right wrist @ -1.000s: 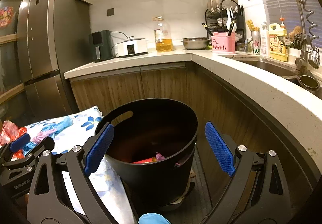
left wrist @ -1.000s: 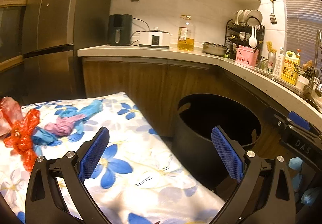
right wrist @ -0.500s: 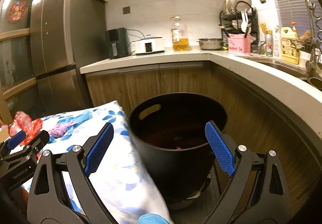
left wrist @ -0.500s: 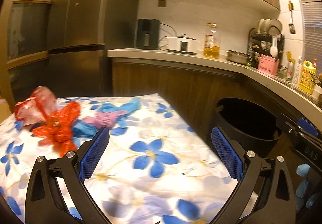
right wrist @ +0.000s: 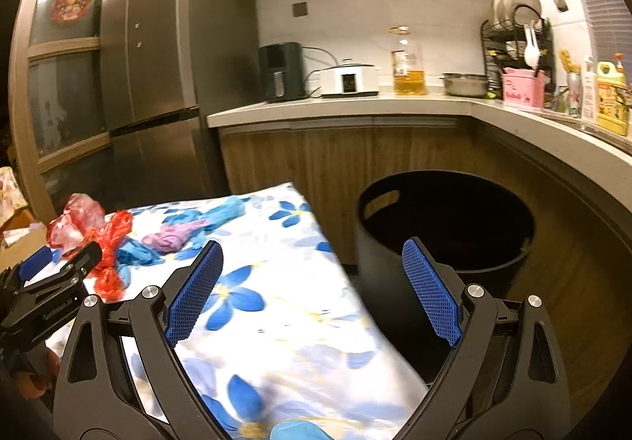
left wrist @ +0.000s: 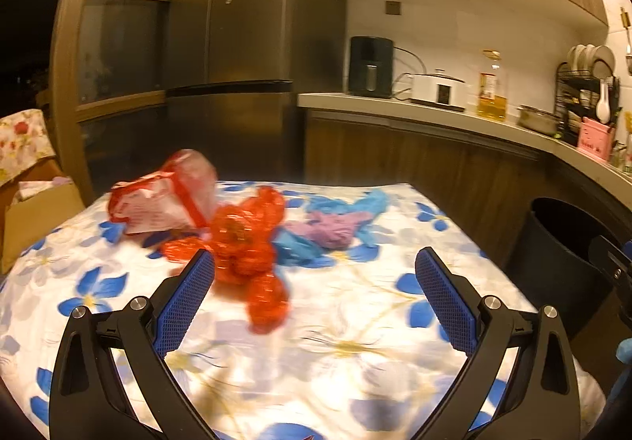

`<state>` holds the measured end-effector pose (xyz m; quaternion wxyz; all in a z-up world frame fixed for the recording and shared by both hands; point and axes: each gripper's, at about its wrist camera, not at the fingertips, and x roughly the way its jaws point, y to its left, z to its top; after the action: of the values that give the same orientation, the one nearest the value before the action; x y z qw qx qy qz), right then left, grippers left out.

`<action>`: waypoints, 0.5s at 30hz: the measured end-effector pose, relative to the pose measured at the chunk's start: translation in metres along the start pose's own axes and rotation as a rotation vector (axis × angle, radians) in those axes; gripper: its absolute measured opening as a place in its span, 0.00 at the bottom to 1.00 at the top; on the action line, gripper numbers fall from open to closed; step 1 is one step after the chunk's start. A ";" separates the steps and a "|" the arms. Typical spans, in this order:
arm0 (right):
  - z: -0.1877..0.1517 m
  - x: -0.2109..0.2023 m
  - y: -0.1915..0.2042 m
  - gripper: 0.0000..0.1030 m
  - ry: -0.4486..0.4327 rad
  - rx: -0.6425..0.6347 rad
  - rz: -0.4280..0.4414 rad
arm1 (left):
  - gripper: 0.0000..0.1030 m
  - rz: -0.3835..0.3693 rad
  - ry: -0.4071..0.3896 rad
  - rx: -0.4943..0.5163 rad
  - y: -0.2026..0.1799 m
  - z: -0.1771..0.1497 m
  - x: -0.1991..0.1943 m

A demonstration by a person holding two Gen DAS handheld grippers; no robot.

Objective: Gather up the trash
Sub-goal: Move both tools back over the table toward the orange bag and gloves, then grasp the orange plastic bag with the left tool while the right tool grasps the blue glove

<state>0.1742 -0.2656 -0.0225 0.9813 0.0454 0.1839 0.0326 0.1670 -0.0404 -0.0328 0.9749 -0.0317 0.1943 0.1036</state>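
My left gripper (left wrist: 314,284) is out in front of me, jaws spread wide, nothing between the blue pads (left wrist: 185,298). It hangs over the near half of the table (left wrist: 355,353), the one under the white cloth with blue flowers. My right gripper (right wrist: 312,284) is just as wide apart and just as empty, sitting over the table's right edge, one finger above the cloth and the other above the bin (right wrist: 442,226).

Right past my left fingertips lies the trash. Closest is the crumpled red wrapper (left wrist: 245,242), a bit blurred, its tail reaching toward me. Touching it on the left and a little farther back is a clear bag with red print (left wrist: 166,199), toward the far left corner of the table. To the right of the red one, a purple wad (left wrist: 335,228) sits on some blue plastic (left wrist: 367,203), both near the far edge.

The black bin stands on the floor just beside the table's right edge, tucked against the cabinets, its mouth dark; I can't make out what's inside.

Beyond that, the counter (right wrist: 355,106) runs along the wall with a black appliance (right wrist: 280,70), a white cooker (right wrist: 349,78), a bottle of oil (right wrist: 409,64) and a steel bowl (right wrist: 464,84). The tall fridge (left wrist: 229,45) stands to the left of it.
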 end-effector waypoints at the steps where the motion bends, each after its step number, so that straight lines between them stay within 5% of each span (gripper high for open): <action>1: -0.001 0.002 0.005 0.88 0.004 -0.003 0.009 | 0.94 0.007 0.000 -0.003 0.005 0.000 0.001; 15: -0.003 0.028 0.049 0.88 0.030 -0.023 0.090 | 0.94 0.082 0.014 -0.021 0.036 0.008 0.040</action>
<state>0.1963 -0.2140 -0.0305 0.9765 0.0417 0.1960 0.0797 0.1982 0.0029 -0.0414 0.9681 -0.0345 0.2014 0.1452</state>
